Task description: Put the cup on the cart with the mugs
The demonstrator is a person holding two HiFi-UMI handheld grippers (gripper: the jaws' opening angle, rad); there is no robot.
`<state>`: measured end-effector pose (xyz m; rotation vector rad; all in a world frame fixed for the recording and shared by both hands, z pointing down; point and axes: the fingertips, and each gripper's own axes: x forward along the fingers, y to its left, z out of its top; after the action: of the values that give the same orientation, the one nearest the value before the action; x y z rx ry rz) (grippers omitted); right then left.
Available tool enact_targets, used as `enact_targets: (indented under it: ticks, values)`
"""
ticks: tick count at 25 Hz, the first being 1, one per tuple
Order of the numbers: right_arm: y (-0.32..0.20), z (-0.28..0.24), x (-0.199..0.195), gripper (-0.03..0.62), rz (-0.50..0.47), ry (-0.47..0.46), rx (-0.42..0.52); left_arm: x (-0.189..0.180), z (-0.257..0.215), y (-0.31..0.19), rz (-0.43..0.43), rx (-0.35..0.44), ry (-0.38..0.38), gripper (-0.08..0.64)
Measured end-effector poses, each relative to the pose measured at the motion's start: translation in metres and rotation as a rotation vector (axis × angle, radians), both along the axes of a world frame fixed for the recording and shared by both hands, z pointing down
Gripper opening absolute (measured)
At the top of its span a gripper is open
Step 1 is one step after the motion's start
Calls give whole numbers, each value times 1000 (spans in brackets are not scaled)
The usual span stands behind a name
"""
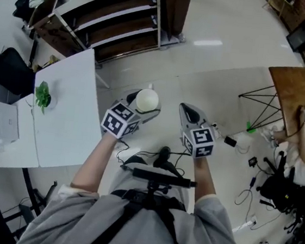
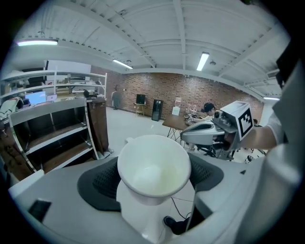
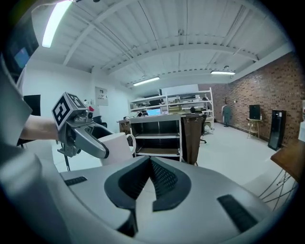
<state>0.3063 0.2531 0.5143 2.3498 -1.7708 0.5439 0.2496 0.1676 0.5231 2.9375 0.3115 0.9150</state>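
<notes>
Shelving (image 1: 116, 21) ahead, white table (image 1: 66, 114) beside left tool (image 1: 141, 112) gripping cup (image 1: 147, 99).

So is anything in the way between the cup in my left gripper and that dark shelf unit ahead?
Nothing visible does. The cup is clamped in the left gripper, and only bare floor lies between it and the shelf unit. The white table stands off to the left of that line.

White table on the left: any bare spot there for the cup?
Yes: the white table is bare from the small plant to its near edge. The white box fills the far-left side; cables clutter the floor at right.
</notes>
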Motion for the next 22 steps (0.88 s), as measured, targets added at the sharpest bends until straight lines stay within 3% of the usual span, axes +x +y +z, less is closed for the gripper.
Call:
enact_targets:
  ticks: [10, 22]
  values:
    - [-61, -15, 61, 5, -137, -19, 55, 51, -13, -52, -128, 41, -3, 427]
    - [-206, -17, 134, 5, -225, 32, 23, 123, -24, -191, -146, 32, 25, 427]
